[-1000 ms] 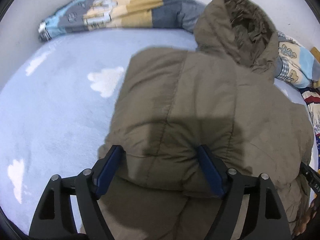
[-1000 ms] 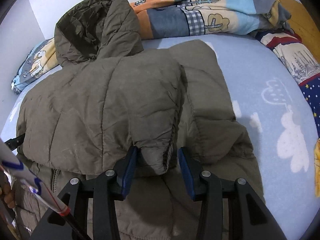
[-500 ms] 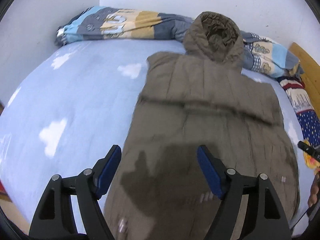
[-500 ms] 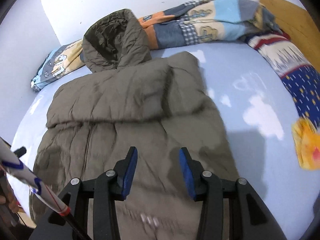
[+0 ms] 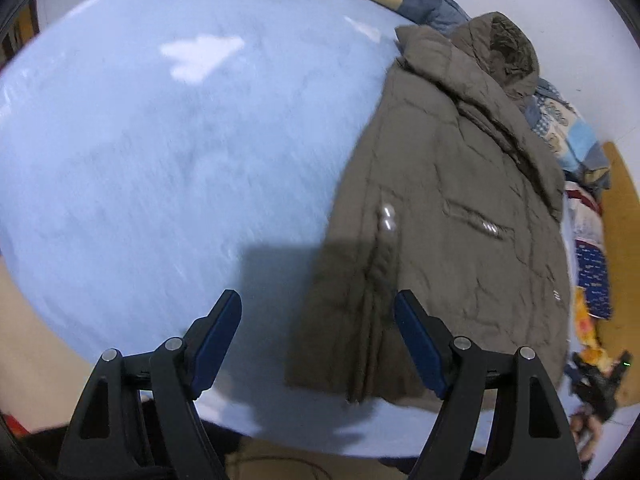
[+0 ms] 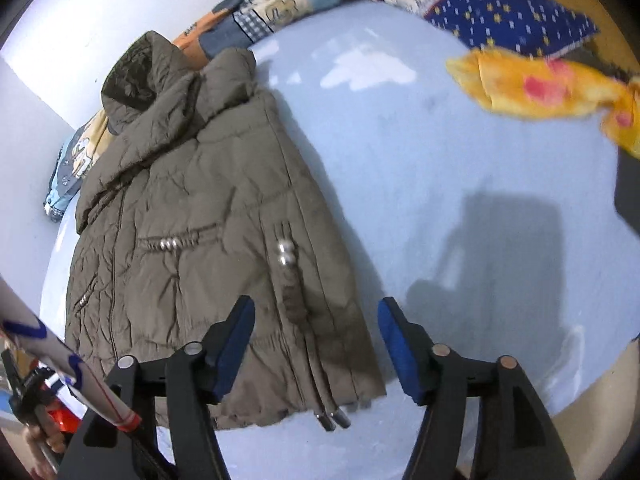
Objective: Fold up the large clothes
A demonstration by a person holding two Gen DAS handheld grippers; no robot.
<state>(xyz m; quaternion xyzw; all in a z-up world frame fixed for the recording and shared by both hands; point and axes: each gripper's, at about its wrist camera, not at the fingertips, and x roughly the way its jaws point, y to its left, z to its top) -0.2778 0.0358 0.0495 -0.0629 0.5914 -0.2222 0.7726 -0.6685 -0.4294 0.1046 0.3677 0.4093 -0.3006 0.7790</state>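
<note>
An olive-brown hooded puffer jacket [image 5: 460, 220] lies front up on the light blue bed sheet [image 5: 160, 160], hood towards the wall. My left gripper [image 5: 320, 320] hovers open above the jacket's near left hem corner, with nothing between its fingers. In the right wrist view the jacket [image 6: 200, 220] fills the left half. My right gripper [image 6: 316, 316] hangs over the near right hem corner with its jaws opening; the pads touch no cloth. Two metal-tipped drawcords [image 6: 332, 420] trail off the hem.
A patterned blanket [image 6: 272, 8] runs along the wall behind the hood. A blue starred cloth [image 6: 512, 16] and a yellow cloth [image 6: 540, 88] lie at the far right by the wooden headboard [image 5: 620, 240]. The bed's front edge [image 5: 280, 436] is just below both grippers.
Both grippers have drawn back from the jacket's folded sleeves to its hem near the bed's front edge. The right jaws have let go of the sleeve fold and widened.
</note>
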